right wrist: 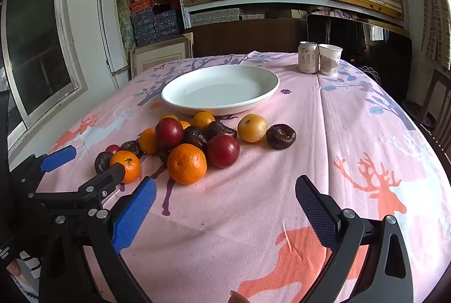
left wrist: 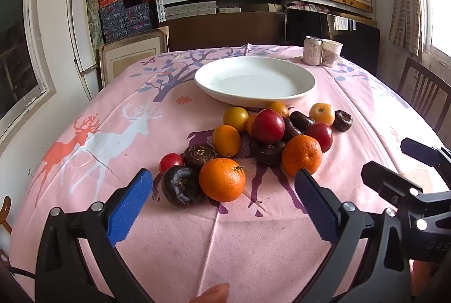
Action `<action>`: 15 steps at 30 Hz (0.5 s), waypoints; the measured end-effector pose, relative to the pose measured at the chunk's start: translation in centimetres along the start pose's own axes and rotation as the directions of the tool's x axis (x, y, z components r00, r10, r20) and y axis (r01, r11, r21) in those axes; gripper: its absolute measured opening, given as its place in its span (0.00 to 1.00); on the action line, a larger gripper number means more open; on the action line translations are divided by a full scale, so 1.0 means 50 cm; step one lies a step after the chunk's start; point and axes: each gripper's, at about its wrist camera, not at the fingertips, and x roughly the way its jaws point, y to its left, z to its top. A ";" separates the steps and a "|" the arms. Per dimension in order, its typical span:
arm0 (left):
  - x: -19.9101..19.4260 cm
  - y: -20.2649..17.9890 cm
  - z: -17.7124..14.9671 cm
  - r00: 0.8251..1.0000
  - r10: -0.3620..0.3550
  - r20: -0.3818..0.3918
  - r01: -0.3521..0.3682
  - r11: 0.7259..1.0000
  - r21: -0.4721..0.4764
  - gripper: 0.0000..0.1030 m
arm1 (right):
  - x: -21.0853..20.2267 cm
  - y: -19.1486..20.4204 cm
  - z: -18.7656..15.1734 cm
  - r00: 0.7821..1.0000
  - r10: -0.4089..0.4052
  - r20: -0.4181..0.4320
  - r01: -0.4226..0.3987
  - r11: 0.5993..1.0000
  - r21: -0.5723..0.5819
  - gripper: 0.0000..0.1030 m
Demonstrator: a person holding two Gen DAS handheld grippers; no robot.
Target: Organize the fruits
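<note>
- Far left, my left gripper (left wrist: pixel 224 200) hangs above the near edge of the table, its blue pads spread wide and pinching nothing.
- Just ahead of it sits a near orange (left wrist: pixel 222 179), touching a dark wrinkled fruit (left wrist: pixel 181 186) on its left; a small red fruit (left wrist: pixel 170 161) lies just behind that one.
- In the middle, the rest of the fruit pile (left wrist: pixel 267 133) lies loose on the pink tablecloth (left wrist: pixel 112 133): yellow, red, dark and orange pieces, most of them touching.
- Behind the pile stands a white plate (left wrist: pixel 255 98), which holds nothing.
- I judge the task barely begun: no fruit is on the plate, none is sorted, and everything remains to be moved.
- To the right, my right gripper (right wrist: pixel 225 207) hovers over bare cloth, pads also spread wide, holding nothing; a second orange (right wrist: pixel 187 163) is the fruit nearest it.
- Far right at the back, a can (right wrist: pixel 307 57) and a paper cup (right wrist: pixel 329 59) stand side by side, well apart from the fruit.
</note>
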 end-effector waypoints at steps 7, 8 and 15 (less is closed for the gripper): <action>0.000 0.000 0.000 1.000 0.000 0.000 0.000 1.000 0.001 0.96 | 0.001 0.000 0.000 1.000 0.001 -0.006 -0.001 1.000 0.002 0.97; 0.000 0.000 0.000 1.000 0.000 -0.001 0.000 1.000 0.000 0.96 | 0.001 0.000 0.000 1.000 0.001 -0.006 -0.001 1.000 0.002 0.97; 0.000 0.000 0.000 1.000 0.000 -0.002 0.000 1.000 0.001 0.96 | 0.003 0.000 0.001 1.000 0.000 -0.009 0.000 1.000 0.001 0.97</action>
